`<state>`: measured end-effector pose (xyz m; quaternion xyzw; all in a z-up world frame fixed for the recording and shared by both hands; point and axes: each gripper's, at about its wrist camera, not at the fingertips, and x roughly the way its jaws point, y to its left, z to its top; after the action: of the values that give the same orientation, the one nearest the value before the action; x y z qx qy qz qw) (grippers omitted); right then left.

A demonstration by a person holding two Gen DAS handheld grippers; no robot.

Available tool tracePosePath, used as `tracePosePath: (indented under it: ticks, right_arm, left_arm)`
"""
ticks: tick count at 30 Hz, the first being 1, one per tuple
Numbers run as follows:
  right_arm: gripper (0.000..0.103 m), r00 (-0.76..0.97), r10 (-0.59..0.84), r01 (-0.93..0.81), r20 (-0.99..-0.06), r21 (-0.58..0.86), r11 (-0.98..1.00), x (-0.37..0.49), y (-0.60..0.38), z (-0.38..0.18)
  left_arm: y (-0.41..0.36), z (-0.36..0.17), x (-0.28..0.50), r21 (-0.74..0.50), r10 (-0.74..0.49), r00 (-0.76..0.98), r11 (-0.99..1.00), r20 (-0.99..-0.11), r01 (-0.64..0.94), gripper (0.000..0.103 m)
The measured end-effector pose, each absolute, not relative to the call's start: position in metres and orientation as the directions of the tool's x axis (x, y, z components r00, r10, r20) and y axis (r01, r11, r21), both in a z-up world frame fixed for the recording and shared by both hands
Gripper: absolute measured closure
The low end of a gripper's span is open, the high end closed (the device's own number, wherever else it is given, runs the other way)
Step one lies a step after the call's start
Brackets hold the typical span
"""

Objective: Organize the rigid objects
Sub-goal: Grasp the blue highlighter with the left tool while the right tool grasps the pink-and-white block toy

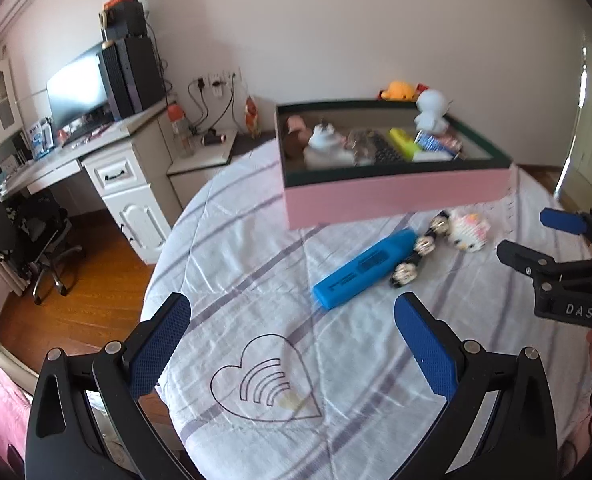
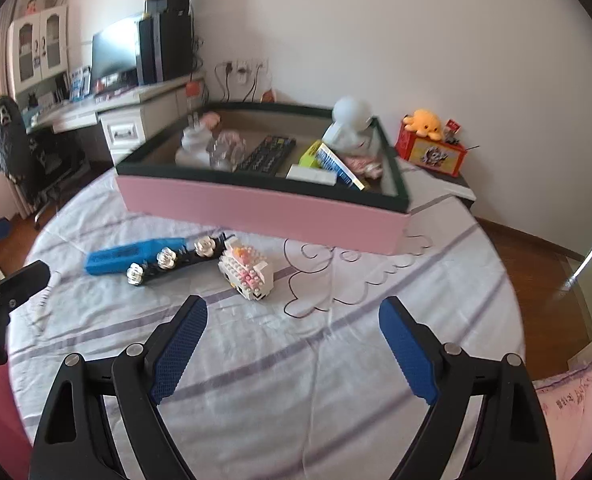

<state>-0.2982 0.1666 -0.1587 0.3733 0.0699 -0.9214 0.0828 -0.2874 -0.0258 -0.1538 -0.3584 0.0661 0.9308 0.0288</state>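
Left wrist view, left to right:
- Desk (image 1: 96,148), upper left, bearing a monitor (image 1: 78,88).
- Left gripper (image 1: 292,332), bottom centre: jaws wide, holding nothing, above the striped bedsheet (image 1: 256,248).
- Pink box (image 1: 396,192), upper centre, on the sheet; holds a remote (image 1: 386,150), a yellow-green item, small figures.
- Blue marker (image 1: 362,274), centre, lying flat just in front of the box.
- Black strip with three silver flowers (image 1: 416,250), touching the marker's right end.
- Brick-built white cat figure (image 1: 468,230), just right of the strip.
- Right gripper (image 1: 532,238), right edge: jaws apart, empty.

Right wrist view:
- Marker, strip and cat figure (image 2: 248,272) sit left of centre, in front of the box (image 2: 264,208).
- Orange plush (image 2: 424,122), upper right, on a red box.
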Motion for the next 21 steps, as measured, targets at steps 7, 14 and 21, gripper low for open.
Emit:
tracePosePath:
  ticks: [7, 14, 21]
  right_arm:
    - [0.014, -0.646, -0.127, 0.252, -0.753, -0.053, -0.966, -0.335, 0.156, -0.182]
    - [0.032, -0.598, -0.17, 0.322, -0.783, -0.04, -0.946, -0.356, 0.145, -0.189]
    - [0.069, -0.591, -0.216, 0.346, -0.777, -0.002, -0.938, -0.352, 0.156, -0.189]
  left_arm:
    - [-0.033, -0.174, -0.308, 0.1, 0.003, -0.707, -0.989, -0.708, -0.104, 0.0]
    - [-0.029, -0.189, -0.323, 0.12, -0.001, -0.676, -0.984, -0.737, -0.13, 0.0]
    - [-0.02, -0.195, -0.337, 0.138, 0.017, -0.656, -0.973, -0.755, -0.185, 0.0]
